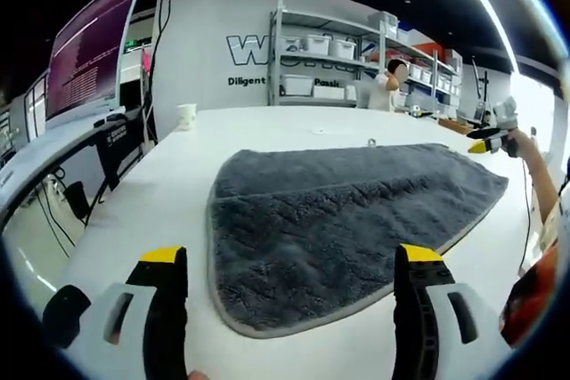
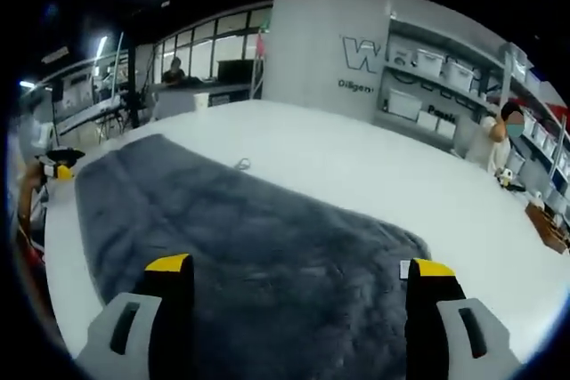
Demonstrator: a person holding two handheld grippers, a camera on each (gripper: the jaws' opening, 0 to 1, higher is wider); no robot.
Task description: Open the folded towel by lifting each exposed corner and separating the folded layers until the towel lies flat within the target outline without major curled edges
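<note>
One grey towel [image 1: 347, 229], half-folded.

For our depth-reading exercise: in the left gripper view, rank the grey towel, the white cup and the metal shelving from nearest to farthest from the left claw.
1. Grey fluffy towel, directly ahead of the left claw on the white table.
2. White cup, far left table edge.
3. Grey metal shelving with white bins, against the back wall.

White worktop [image 1: 294, 126] carrying a grey towel [image 1: 338, 224], folded with one layer overlapping another, light-edged. A white cup [image 1: 186, 116] stands at the far left edge; a small object [image 1: 371, 141] lies just beyond the towel.
</note>
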